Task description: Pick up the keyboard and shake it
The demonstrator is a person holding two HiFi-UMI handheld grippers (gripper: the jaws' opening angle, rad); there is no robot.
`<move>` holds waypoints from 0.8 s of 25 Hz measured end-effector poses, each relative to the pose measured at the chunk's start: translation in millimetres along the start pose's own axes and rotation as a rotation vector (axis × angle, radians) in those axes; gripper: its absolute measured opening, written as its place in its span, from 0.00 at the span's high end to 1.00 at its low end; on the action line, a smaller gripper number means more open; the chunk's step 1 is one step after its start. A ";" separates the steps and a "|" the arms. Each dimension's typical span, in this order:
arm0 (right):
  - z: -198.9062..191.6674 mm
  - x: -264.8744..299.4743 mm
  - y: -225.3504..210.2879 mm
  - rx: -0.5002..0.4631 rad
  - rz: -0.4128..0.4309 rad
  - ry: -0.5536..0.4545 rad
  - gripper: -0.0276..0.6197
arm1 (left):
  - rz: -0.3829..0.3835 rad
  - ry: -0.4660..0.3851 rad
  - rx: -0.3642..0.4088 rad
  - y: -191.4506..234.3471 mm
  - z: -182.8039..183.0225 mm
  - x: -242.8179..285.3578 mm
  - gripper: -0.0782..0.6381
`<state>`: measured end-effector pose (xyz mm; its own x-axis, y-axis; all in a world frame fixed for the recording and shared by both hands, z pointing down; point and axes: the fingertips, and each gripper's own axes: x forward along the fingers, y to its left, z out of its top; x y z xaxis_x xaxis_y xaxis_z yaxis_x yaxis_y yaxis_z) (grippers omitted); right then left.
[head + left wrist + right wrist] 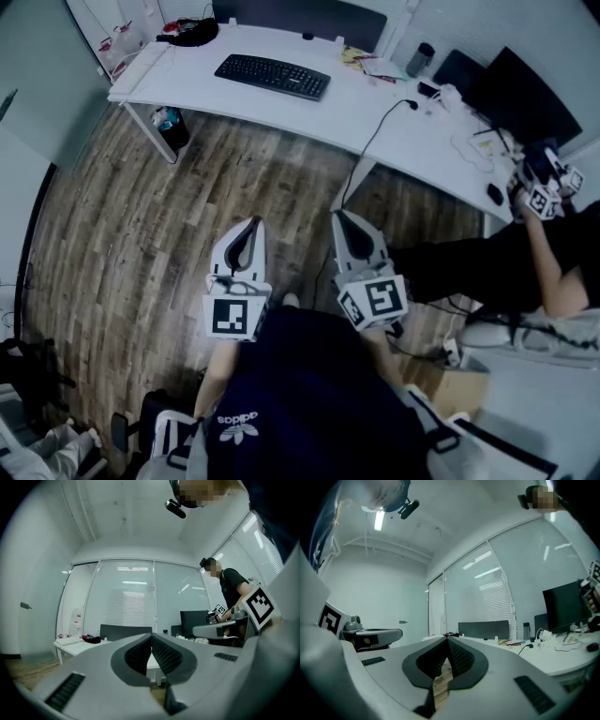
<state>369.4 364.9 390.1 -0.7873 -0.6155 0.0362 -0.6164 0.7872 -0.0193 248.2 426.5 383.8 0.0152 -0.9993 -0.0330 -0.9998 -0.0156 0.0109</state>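
closest in, the left gripper (251,225) and right gripper (343,217) sit side by side in front of the person's body, held level over the wooden floor (178,225). in each gripper's own view the two jaws are pressed fully together with nothing between them, so both tools are empty. beyond them lies a stretch of bare floor, then the white desk (394,131). the keyboard (273,75) lies flat on the desk's far left part, well apart from both grippers and untouched. a second person (534,253) sits at the desk's right end, away from the keyboard.

the task looks to be at its very start, with the reach not yet begun. the next move likely calls for closing the gap to the desk, spreading both sets of jaws, and bringing one gripper to each short end of the keyboard so it lifts evenly.
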 end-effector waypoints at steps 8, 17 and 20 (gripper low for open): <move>-3.8 -7.0 -6.0 -0.005 0.004 0.007 0.95 | 0.017 0.021 -0.008 -4.0 -6.9 1.4 0.88; -4.8 -10.5 -9.2 -0.011 0.011 -0.001 0.95 | 0.017 0.024 -0.011 -7.3 -9.9 3.5 0.88; -4.1 -6.6 -9.8 -0.013 0.015 -0.009 0.95 | 0.022 0.031 -0.019 -4.1 -11.8 5.9 0.88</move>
<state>380.7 361.4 394.1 -0.7967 -0.6037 0.0269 -0.6041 0.7969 -0.0069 252.5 420.3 395.3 -0.0059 -1.0000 -0.0017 -0.9995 0.0058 0.0302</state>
